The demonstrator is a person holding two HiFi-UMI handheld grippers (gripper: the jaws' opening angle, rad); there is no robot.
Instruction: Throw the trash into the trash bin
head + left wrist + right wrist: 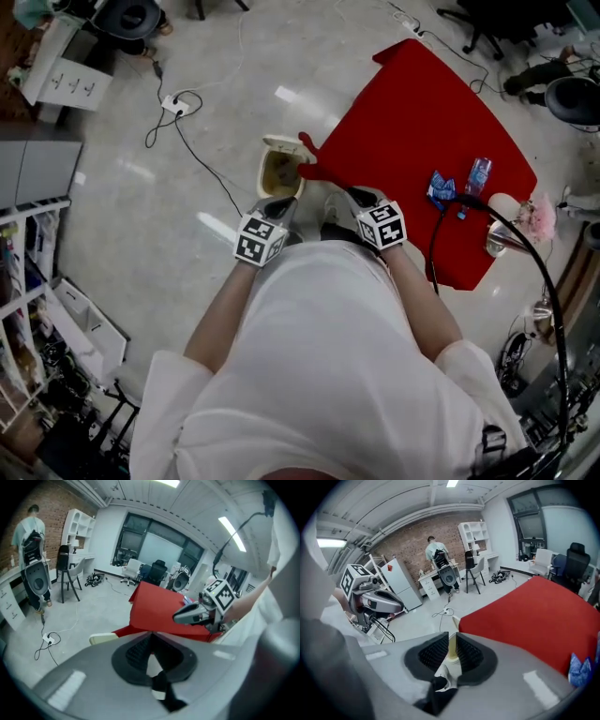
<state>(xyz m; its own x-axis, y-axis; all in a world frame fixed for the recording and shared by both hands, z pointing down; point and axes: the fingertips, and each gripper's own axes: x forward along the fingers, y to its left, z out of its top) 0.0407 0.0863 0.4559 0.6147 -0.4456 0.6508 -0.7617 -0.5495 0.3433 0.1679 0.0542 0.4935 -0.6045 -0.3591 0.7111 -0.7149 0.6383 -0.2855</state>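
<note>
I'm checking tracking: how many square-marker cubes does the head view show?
2. One cube rides the left gripper beside the trash bin; the other rides the right gripper at the red table's edge. None looks hidden.

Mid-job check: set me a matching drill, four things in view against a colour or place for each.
1 trash bin
2 blue wrapper
3 power strip
4 table

A red
B lying on the table
C beige, on the floor by the table's edge
D white, on the floor away from the table

Pairs: 1-C, 2-B, 3-D, 4-A
</note>
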